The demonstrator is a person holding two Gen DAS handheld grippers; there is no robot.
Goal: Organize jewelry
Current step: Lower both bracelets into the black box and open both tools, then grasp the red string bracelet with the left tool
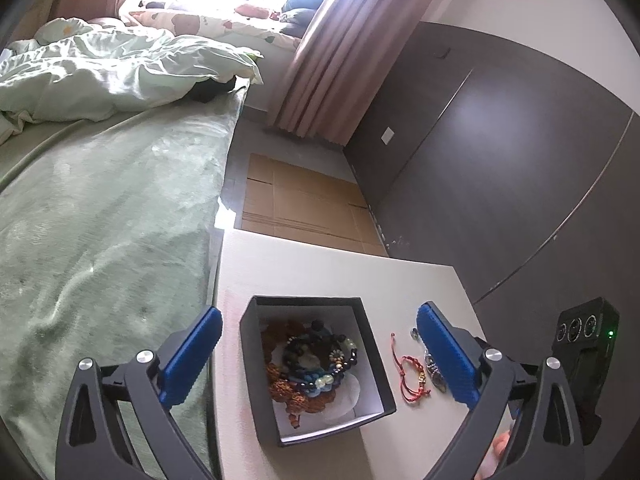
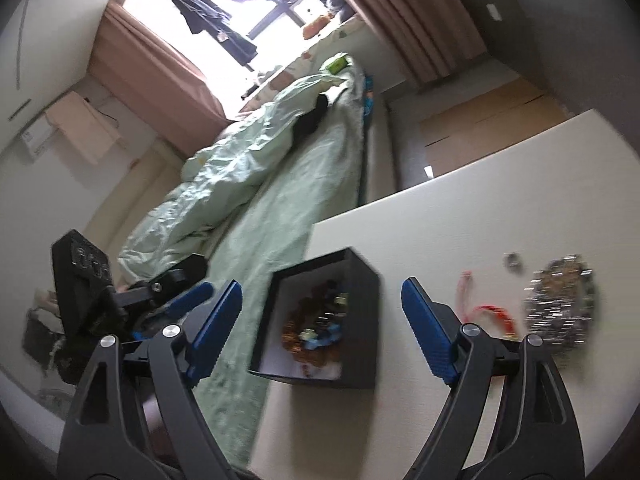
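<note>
Beaded bracelets are already piled in the black box (image 1: 380,392); red cord bracelet (image 1: 412,376) left at its 3 o'clock, probably next. Left gripper (image 1: 318,356) and right gripper (image 2: 322,326) are both held wide apart, empty.

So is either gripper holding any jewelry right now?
No. The left gripper and right gripper are both open and empty, above the box.
</note>
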